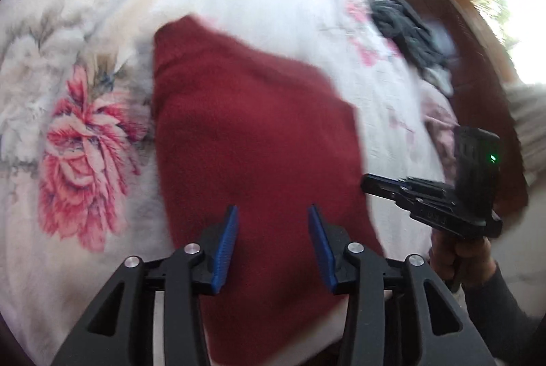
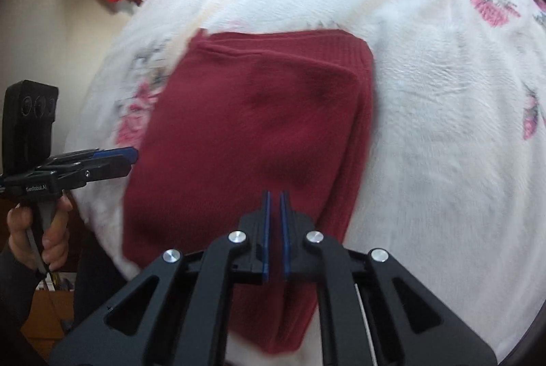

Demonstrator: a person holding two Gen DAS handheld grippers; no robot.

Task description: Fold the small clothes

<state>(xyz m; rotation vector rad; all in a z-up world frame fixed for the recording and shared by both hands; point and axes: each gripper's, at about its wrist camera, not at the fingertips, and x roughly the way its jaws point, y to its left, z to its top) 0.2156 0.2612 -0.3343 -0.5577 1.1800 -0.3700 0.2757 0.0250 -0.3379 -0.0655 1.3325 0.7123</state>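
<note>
A: What carries everything here?

B: A bed under a white plush blanket (image 2: 426,127) printed with pink flowers. Past the left gripper's far right, a heap of dark clothes (image 1: 406,31) sits near the blanket's edge, well apart from the work.

A: And the garment in hand?

B: A dark red knit sweater (image 2: 259,134), already doubled over into a rough rectangle. It lies straight ahead of both tools and directly under their fingers. Seen from the right gripper, its long axis runs away from the tool, near edge below the fingers, ribbed hem at the far end; layered edges stack along the right side. The knit looks soft and thick, with shallow dimples on top, and the picture is somewhat blurred.

A: Which gripper is nearer?

B: Hard to rank. The right gripper (image 2: 275,195) hangs over the sweater's near end, jaws drawn almost together with only a thin slit between the blue pads, and nothing pinched there that one can see. The left gripper (image 1: 271,212) hovers over the same near end, jaws spread wide, empty. From the right wrist view it reaches in from the left, its tips just at the sweater's left edge.

A: So the next fold?

B: Probably lengthwise, near end carried toward the ribbed hem, though that is a judgement only.
</note>
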